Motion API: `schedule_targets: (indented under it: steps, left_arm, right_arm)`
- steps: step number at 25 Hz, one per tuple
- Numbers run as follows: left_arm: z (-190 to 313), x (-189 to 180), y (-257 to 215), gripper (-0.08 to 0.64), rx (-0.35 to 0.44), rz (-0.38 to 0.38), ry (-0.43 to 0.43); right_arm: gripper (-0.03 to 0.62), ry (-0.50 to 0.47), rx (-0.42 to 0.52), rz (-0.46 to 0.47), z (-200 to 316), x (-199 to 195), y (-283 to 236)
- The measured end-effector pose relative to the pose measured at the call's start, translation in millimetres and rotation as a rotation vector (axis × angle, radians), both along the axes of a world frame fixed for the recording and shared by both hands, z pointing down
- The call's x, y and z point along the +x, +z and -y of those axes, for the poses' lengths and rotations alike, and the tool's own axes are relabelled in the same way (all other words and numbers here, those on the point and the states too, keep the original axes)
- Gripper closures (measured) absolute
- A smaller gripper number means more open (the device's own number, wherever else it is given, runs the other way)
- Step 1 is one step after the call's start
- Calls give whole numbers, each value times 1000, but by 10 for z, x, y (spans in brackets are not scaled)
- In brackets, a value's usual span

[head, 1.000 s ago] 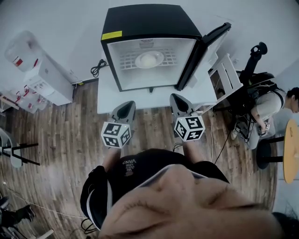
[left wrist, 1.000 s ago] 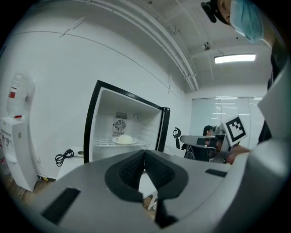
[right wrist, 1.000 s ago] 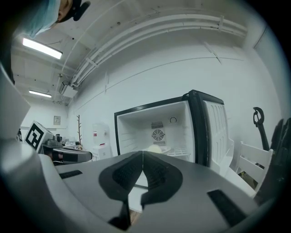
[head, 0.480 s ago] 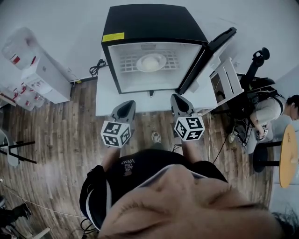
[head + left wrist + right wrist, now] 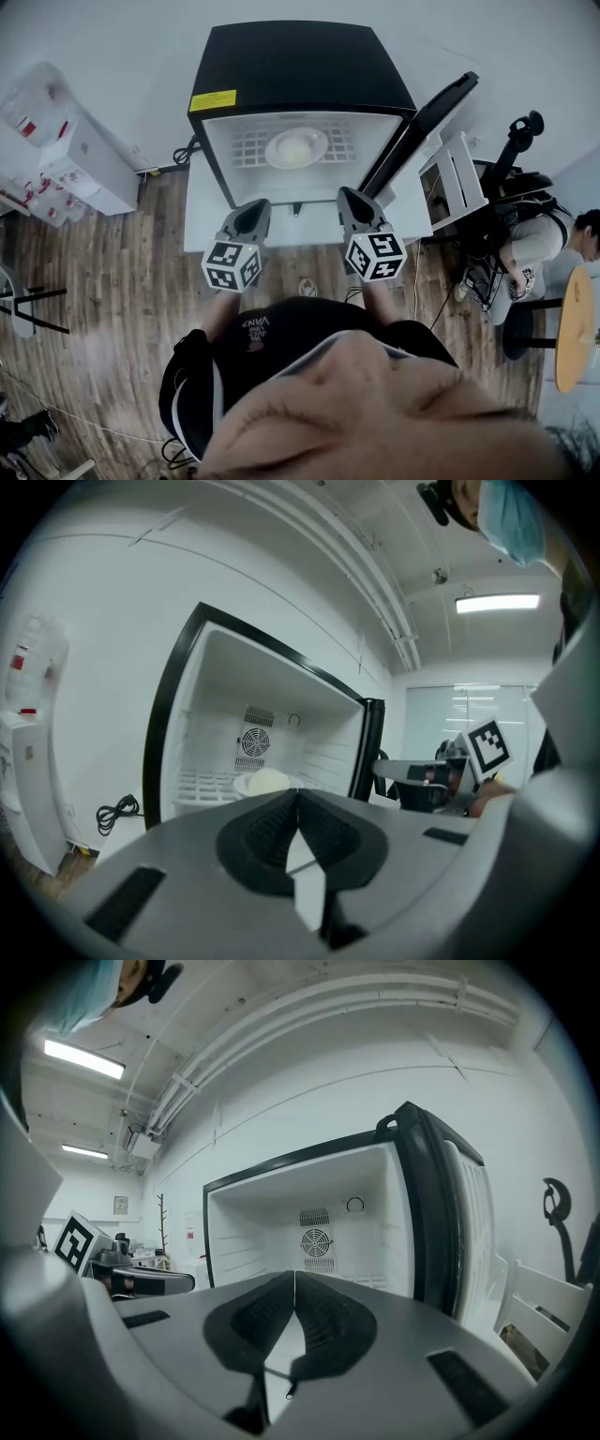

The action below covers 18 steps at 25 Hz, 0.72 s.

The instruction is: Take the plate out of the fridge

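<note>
The plate [image 5: 296,148], something pale on it, sits on the wire shelf [image 5: 251,148] inside the open fridge [image 5: 300,66], which the left gripper [image 5: 253,208] and right gripper [image 5: 347,195], jaws closed and empty, have drawn nearer within 1 second, so the reach has begun but no grasp yet.

Empty right gripper [image 5: 294,1277], jaws together, open fridge [image 5: 361,1237] ahead, its door [image 5: 448,1218] swung to the right
</note>
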<state>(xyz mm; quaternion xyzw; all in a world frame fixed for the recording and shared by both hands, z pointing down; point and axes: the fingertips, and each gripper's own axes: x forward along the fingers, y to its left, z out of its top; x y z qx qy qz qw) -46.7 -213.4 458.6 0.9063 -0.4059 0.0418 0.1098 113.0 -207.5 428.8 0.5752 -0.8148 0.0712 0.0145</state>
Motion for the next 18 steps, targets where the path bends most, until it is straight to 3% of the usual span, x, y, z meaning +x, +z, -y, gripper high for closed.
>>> schedule_targets:
  steps: [18]
  left_arm:
    - [639, 207, -11, 545, -1, -4, -63]
  right_arm:
    - [580, -87, 13, 0, 711, 105, 7]
